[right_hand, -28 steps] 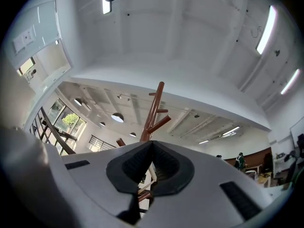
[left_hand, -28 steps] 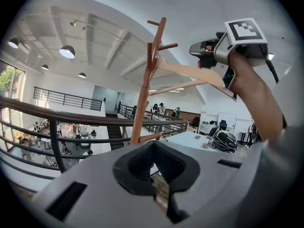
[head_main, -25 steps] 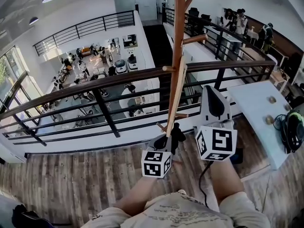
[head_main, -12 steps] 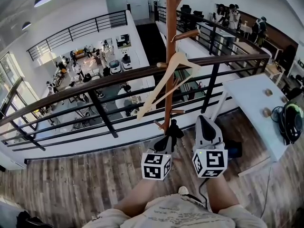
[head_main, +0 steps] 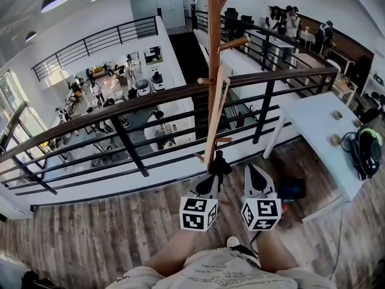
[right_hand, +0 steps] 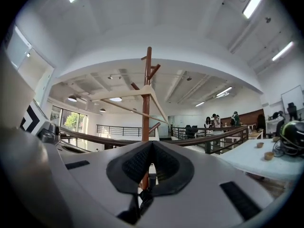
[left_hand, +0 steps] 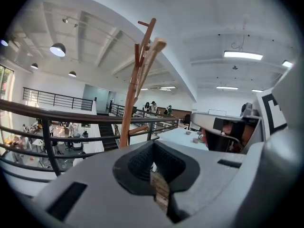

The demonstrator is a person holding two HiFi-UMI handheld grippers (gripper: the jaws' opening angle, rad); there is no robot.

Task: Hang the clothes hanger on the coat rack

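Observation:
The brown wooden coat rack (head_main: 213,29) rises in front of the railing. A pale wooden clothes hanger (head_main: 215,116) hangs from one of its pegs, edge-on in the head view, with its lower end near the pole. My left gripper (head_main: 219,166) sits just below and right of that end, jaws shut with nothing seen held. My right gripper (head_main: 249,168) is beside it, also shut and empty. From below, the left gripper (left_hand: 153,150) sees the coat rack (left_hand: 128,113) and hanger (left_hand: 153,56). The right gripper (right_hand: 151,150) sees the hanger (right_hand: 118,93) broadside on the pole (right_hand: 147,70).
A black metal railing (head_main: 120,110) runs across behind the rack, with a drop to a lower floor beyond it. A white table (head_main: 313,131) stands at the right, with a headset (head_main: 367,149) on its end. People stand far back at upper right.
The hanger has swung round on its peg, from edge-on to broadside and back to edge-on. My right gripper has drawn down and back beside the left one, which has barely moved.

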